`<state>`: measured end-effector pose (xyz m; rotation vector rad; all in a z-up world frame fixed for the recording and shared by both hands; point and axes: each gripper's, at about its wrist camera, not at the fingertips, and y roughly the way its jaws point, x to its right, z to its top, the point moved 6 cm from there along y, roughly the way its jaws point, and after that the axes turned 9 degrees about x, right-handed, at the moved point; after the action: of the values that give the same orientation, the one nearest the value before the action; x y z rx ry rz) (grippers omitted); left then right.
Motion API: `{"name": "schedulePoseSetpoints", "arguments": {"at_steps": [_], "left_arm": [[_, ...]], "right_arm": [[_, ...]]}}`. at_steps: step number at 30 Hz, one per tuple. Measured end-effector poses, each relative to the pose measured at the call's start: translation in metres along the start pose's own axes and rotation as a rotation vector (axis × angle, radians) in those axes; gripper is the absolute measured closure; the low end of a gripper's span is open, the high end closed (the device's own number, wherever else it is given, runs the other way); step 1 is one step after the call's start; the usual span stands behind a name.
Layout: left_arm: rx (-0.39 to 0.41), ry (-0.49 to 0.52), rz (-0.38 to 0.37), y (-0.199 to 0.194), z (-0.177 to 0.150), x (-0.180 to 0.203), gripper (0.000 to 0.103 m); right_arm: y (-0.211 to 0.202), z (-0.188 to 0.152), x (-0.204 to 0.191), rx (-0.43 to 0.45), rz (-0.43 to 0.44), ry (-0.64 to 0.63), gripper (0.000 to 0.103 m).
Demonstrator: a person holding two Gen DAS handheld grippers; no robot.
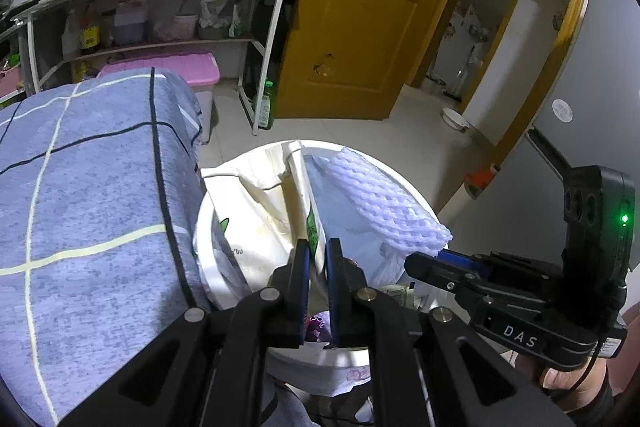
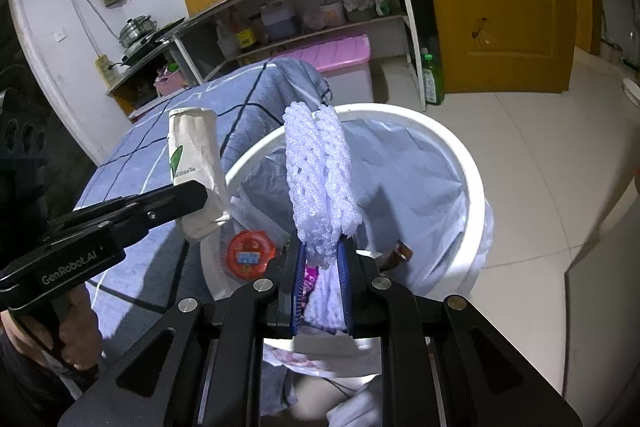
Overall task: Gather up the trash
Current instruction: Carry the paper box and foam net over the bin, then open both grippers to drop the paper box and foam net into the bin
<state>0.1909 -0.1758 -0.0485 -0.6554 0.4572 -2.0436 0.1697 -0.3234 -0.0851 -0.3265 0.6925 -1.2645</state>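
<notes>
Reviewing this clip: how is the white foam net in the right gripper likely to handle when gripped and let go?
The foam net probably squashes easily: it bunches between the shut right gripper. It looks very light, standing up from the grip without drooping. Let go over the white bin, it may drift or catch on the rim rather than drop straight.

Even, cool indoor light, no hard shadows. Strong fisheye bending and dark vignette at the corners. Mild glare on the floor tiles [image 2: 532, 155]. Centre sharp; the lower edge between the black linkages is soft.
</notes>
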Motion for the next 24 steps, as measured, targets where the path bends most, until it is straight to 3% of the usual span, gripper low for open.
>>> {"name": "schedulePoseSetpoints", "arguments": {"at_steps": [13, 15, 17, 19, 24], "left_arm": [[-0.057, 0.009, -0.029, 0.019, -0.011, 0.007, 0.094], [-0.058, 0.007, -0.035, 0.02, -0.011, 0.007, 0.094], [-0.059, 0.007, -0.034, 0.02, -0.011, 0.007, 0.094], [-0.058, 0.005, -0.033, 0.02, -0.011, 0.006, 0.094], [-0.051, 0.002, -0.035, 0.018, -0.01, 0.004, 0.09]], "right_arm": [[0.02, -0.009, 0.008, -0.072, -0.016, 0.005, 0.084], [0.022, -0.008, 0.007, -0.076, -0.023, -0.003, 0.079], [0.022, -0.009, 0.007, -0.075, -0.028, -0.009, 0.066], [0.021, -0.009, 0.006, -0.071, -0.029, -0.012, 0.061], [0.018, -0.009, 0.007, -0.059, -0.033, -0.018, 0.06]]}}
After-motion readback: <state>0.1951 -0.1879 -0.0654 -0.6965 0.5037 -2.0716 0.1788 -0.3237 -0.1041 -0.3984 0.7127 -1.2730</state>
